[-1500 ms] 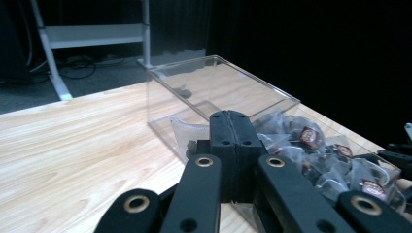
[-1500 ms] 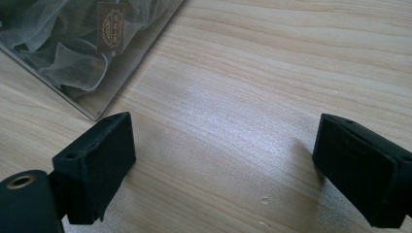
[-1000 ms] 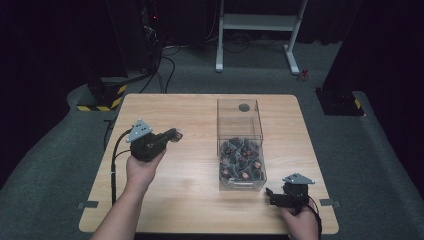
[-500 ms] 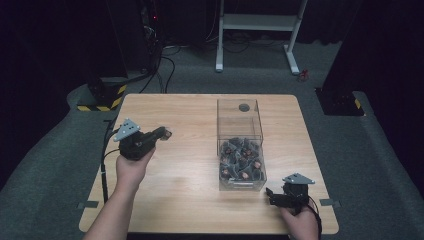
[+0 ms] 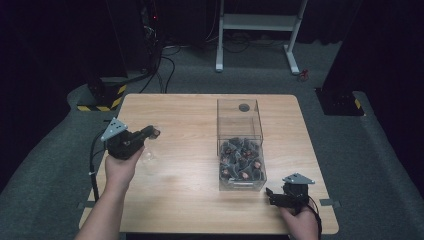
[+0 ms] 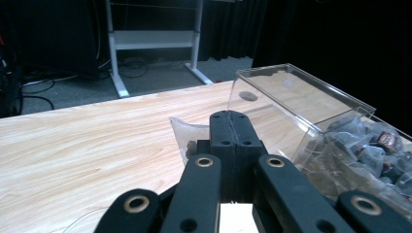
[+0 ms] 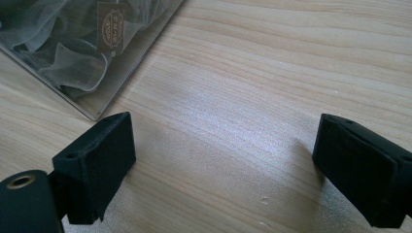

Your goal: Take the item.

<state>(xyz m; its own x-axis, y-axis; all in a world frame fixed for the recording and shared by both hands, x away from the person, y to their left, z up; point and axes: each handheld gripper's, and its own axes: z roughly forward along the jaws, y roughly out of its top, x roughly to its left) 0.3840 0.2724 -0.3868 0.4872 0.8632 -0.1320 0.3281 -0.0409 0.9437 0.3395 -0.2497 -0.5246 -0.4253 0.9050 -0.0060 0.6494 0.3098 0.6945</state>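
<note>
My left gripper [image 5: 151, 132] is held above the left part of the wooden table [image 5: 185, 200], with its jaws shut on a small sheer pouch [image 6: 187, 133]. In the left gripper view the gripper [image 6: 234, 116] has its jaws pressed together, and the pouch sticks out to their left. A clear plastic box [image 5: 240, 120] stands right of centre, its near half piled with several sheer pouches [image 5: 242, 160] of dark items. My right gripper [image 5: 270, 196] rests low by the box's near right corner. The right gripper view has it [image 7: 226, 127] wide open over bare wood, with the box corner [image 7: 73, 63] at the upper left.
A dark round spot [image 5: 244, 107] shows through the far end of the box. Beyond the table stand a white desk frame [image 5: 260, 25] and a yellow-black striped block [image 5: 105, 97], with cables on the floor. Bare wood lies between my left gripper and the box.
My left gripper has moved left and slightly toward the near edge, away from the box, still shut on the pouch. The right gripper has stayed put.
</note>
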